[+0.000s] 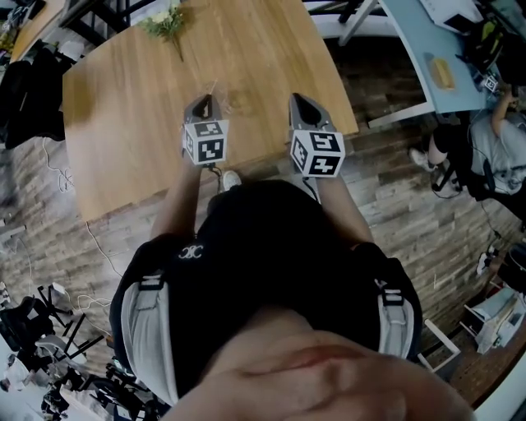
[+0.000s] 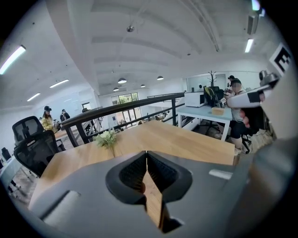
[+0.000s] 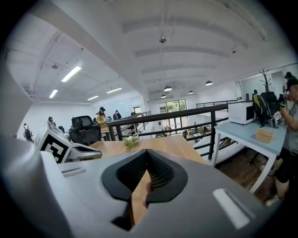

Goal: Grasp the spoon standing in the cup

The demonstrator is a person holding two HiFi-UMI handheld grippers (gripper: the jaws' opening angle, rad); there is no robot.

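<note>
In the head view my left gripper (image 1: 204,102) and right gripper (image 1: 298,100) are held side by side over the near edge of a wooden table (image 1: 123,99). Between them a faint see-through shape (image 1: 236,99) rests on the wood, with a thin line (image 1: 214,85) rising from it; whether this is the cup and spoon I cannot tell. Neither gripper view shows a cup or spoon. The left gripper (image 2: 147,153) has its jaws meeting at the tips with nothing between them. The right gripper (image 3: 147,152) is likewise shut and holds nothing.
A small bunch of white flowers (image 1: 168,20) lies at the table's far edge. A black railing (image 2: 116,111) runs behind the table. A light blue table (image 1: 427,57) stands to the right with a person (image 1: 501,140) beside it. Office chairs (image 2: 32,144) stand at the left.
</note>
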